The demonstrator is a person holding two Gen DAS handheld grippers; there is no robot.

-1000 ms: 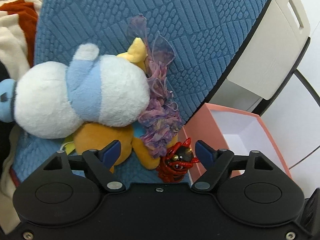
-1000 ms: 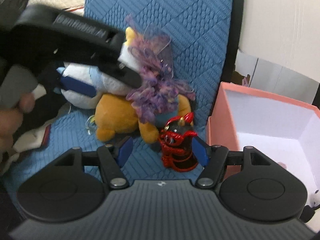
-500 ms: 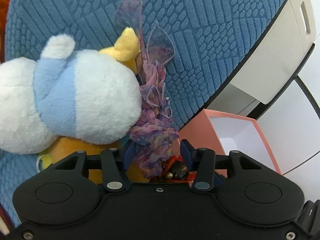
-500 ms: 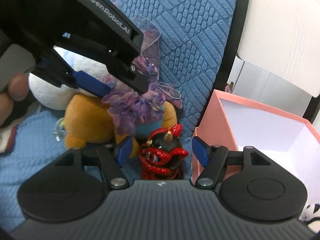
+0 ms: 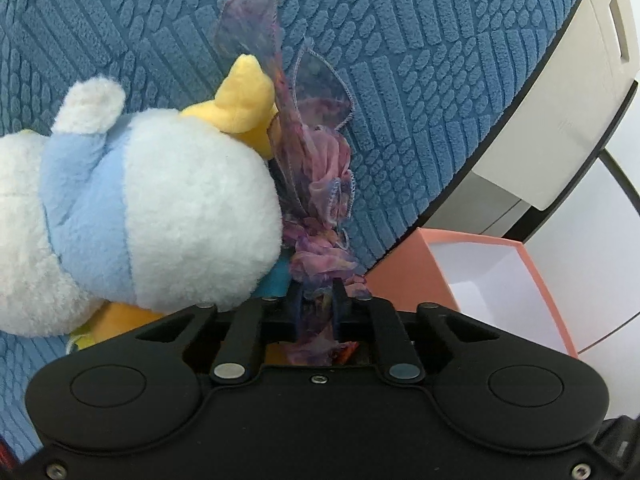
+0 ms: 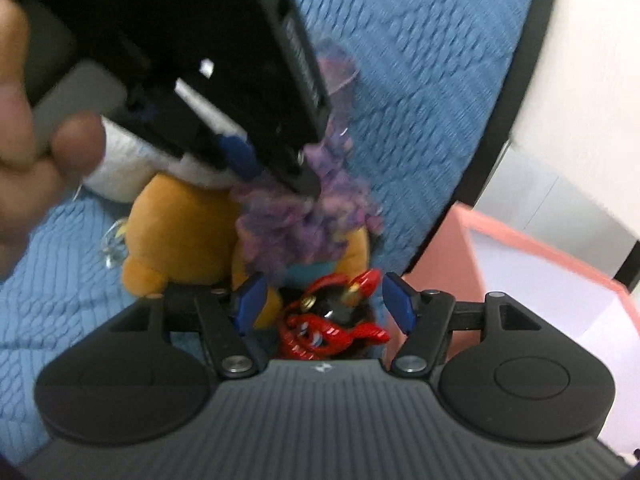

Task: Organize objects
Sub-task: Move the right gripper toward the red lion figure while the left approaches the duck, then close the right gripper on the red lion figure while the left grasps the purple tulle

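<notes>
My left gripper (image 5: 314,312) has gone from wide open to jaws closing on the purple scarf (image 5: 316,200), so it's ready to lift. Right gripper (image 6: 324,308) jaws half open, straddling the red figurine (image 6: 332,320), not gripping; pink box (image 6: 520,264) just beside.

Your left wrist view looks down along its fingers, close upon the purple scarf (image 5: 316,216) against the blue cushion (image 5: 420,80). Your right wrist view faces the same corner from slightly farther back. Both share scarf, cushion, orange plush (image 6: 180,236) and pink box (image 6: 532,280).
</notes>
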